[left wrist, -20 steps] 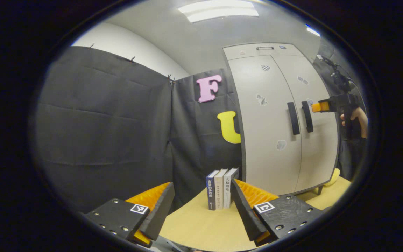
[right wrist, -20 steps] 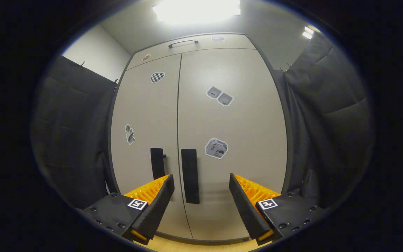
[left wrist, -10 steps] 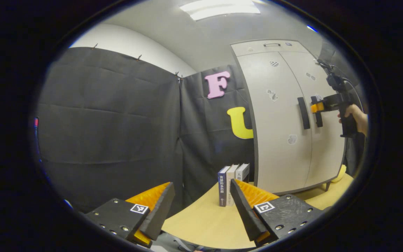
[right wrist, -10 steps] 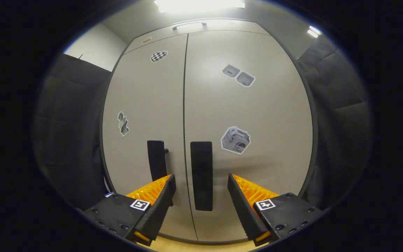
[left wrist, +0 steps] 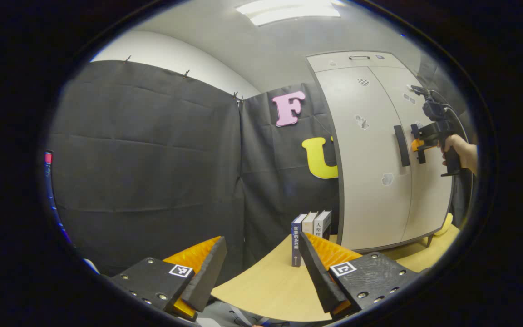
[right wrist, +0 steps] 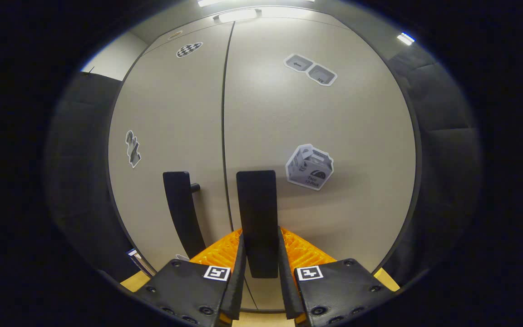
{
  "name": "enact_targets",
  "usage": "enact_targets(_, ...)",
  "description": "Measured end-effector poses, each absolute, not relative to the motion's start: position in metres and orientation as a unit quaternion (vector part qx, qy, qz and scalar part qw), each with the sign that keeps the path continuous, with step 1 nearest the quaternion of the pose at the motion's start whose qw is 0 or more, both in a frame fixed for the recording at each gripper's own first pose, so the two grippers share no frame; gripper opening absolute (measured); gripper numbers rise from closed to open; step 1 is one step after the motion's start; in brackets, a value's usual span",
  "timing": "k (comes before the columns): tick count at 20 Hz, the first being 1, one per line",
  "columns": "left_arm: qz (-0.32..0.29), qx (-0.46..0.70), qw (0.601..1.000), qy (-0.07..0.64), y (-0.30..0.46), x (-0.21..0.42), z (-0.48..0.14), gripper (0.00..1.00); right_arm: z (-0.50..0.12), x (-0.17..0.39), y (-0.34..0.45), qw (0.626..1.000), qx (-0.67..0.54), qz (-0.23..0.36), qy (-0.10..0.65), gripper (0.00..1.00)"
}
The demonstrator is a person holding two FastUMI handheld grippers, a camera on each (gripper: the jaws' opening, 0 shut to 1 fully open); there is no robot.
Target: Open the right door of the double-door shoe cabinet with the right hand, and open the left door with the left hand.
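Shoe cabinet (right wrist: 334, 136): tall, pale, double-door unit standing on the table (left wrist: 266, 286), at the far right of the left gripper view and close ahead in the right gripper view. Both doors closed; centre seam runs vertically between them.

Right door (right wrist: 357, 113): bears two small square stickers near the top and a box-shaped sticker at mid height. Right door handle (right wrist: 257, 218): dark vertical bar just right of the seam.

Left door (right wrist: 170, 118): bears a checkered sticker near the top and a small figure sticker at mid height. Left door handle (right wrist: 182, 209): dark vertical bar just left of the seam, untouched.

Right tongs (right wrist: 258, 254): clenched on the right door handle, one finger pressed against each side of the bar at its lower half. In the left gripper view the same tongs (left wrist: 420, 144) sit at the handle, held by a hand (left wrist: 459, 152) reaching in from the right.

Left tongs (left wrist: 261, 268): released, fingers spread wide, nothing between them; low over the near edge of the table, well apart from the cabinet and aimed at the black cloth wall to its left.

Books (left wrist: 311, 234): three, upright, on the table just left of the cabinet's base.

Yellow object (left wrist: 443, 225): on the table at the cabinet's right foot; identity cannot be told.
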State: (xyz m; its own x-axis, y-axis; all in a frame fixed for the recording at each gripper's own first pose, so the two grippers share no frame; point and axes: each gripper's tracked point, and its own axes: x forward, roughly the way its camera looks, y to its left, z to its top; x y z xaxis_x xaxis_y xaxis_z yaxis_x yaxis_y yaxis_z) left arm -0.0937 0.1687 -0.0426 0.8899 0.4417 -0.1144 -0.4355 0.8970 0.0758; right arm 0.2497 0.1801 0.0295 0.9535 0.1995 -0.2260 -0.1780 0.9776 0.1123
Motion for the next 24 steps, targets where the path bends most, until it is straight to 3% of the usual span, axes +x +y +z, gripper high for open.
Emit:
enact_targets(2, 0.223, 0.025, 0.973, 0.061, 0.166, -0.091, -0.040, 0.93, 0.027, 0.251, 0.179, 0.986, 0.051, 0.090, 0.128, 0.39)
enact_targets(5, 0.218, 0.030, 0.974, 0.058, 0.165, -0.091, -0.037, 0.93, 0.027, 0.252, 0.181, 0.987, 0.016, 0.082, 0.134, 0.25)
enact_targets(6, 0.217, 0.031, 0.974, 0.058, 0.164, -0.090, -0.036, 0.93, 0.027, 0.249, 0.180, 0.987, 0.009, 0.085, 0.133, 0.25)
enact_targets(7, 0.215, 0.030, 0.974, 0.057, 0.163, -0.090, -0.036, 0.94, 0.027, 0.249, 0.180, 0.987, 0.006, 0.090, 0.133, 0.17)
enact_targets(24, 0.143, 0.026, 0.989, 0.036, 0.112, -0.057, -0.019, 0.93, 0.032, 0.186, 0.154, 0.976, 0.040, 0.159, 0.147, 0.18)
